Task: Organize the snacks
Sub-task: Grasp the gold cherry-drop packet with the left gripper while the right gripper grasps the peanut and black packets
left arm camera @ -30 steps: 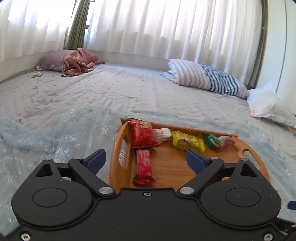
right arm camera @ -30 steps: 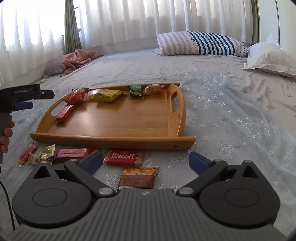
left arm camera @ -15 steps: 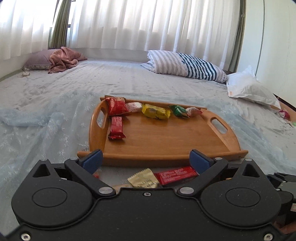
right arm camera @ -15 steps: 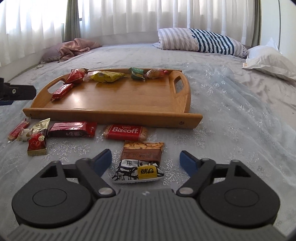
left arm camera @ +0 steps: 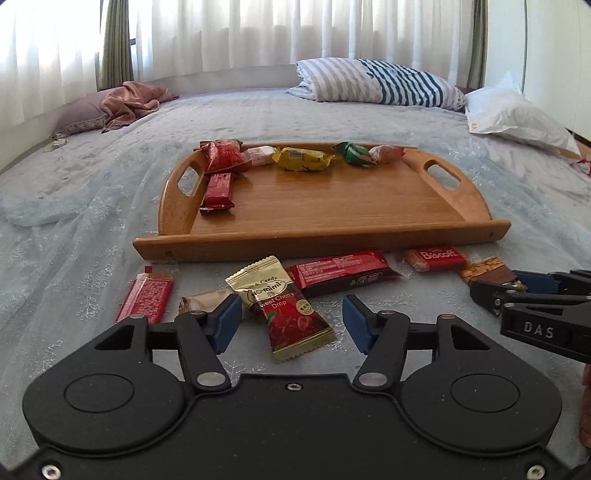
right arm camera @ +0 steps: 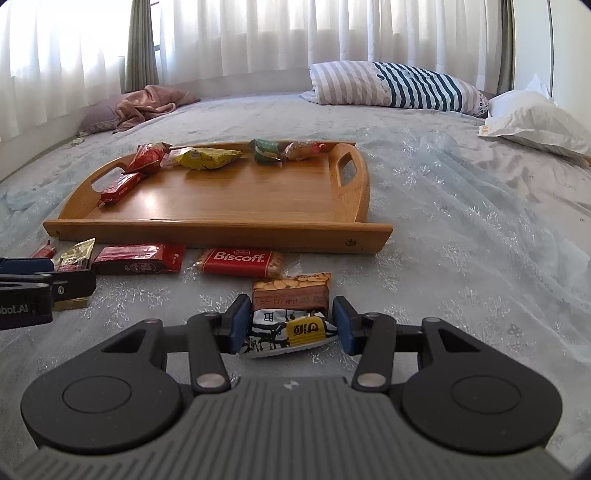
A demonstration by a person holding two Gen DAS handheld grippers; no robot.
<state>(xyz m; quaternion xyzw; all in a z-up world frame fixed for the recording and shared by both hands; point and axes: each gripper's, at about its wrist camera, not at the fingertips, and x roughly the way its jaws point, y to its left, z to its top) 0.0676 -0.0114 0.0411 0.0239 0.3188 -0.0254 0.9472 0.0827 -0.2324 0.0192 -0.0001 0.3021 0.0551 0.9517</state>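
Although six snacks had already been laid along the far and left sides of the wooden tray (left arm camera: 332, 206), the task was judged to be roughly half done, since six more remained on the bedspread (right arm camera: 461, 229) in front of it. On the tray were noted two red packets, a pink one, a yellow packet (left arm camera: 303, 159), a green one and an orange-red one. Outside it, from left to right, were noted a thin red stick (left arm camera: 146, 297), a beige sweet partly hidden by a finger, the cherry-drop candy (left arm camera: 282, 306), a long red bar (left arm camera: 341, 273), the Biscoff biscuit (right arm camera: 240, 261) and the peanut bar (right arm camera: 291, 314).

The left gripper (left arm camera: 291, 321) was found with its jaws just narrowed around the cherry-drop candy; gaps were visible at both pads, so no grip was recorded. The right gripper (right arm camera: 291, 325) was found with its jaws just narrowed onto the peanut bar, both pads lying against the wrapper's sides, and a grip was recorded. Neither item had been lifted.

The surface was observed to be a soft, wrinkled pale-blue cover with a snowflake pattern, on which thin wrappers were judged liable to slide or sink. A striped pillow (right arm camera: 399, 86), a white pillow (right arm camera: 535, 122), a crumpled pink blanket (left arm camera: 129, 105) and white curtains (left arm camera: 258, 33) were noted beyond.
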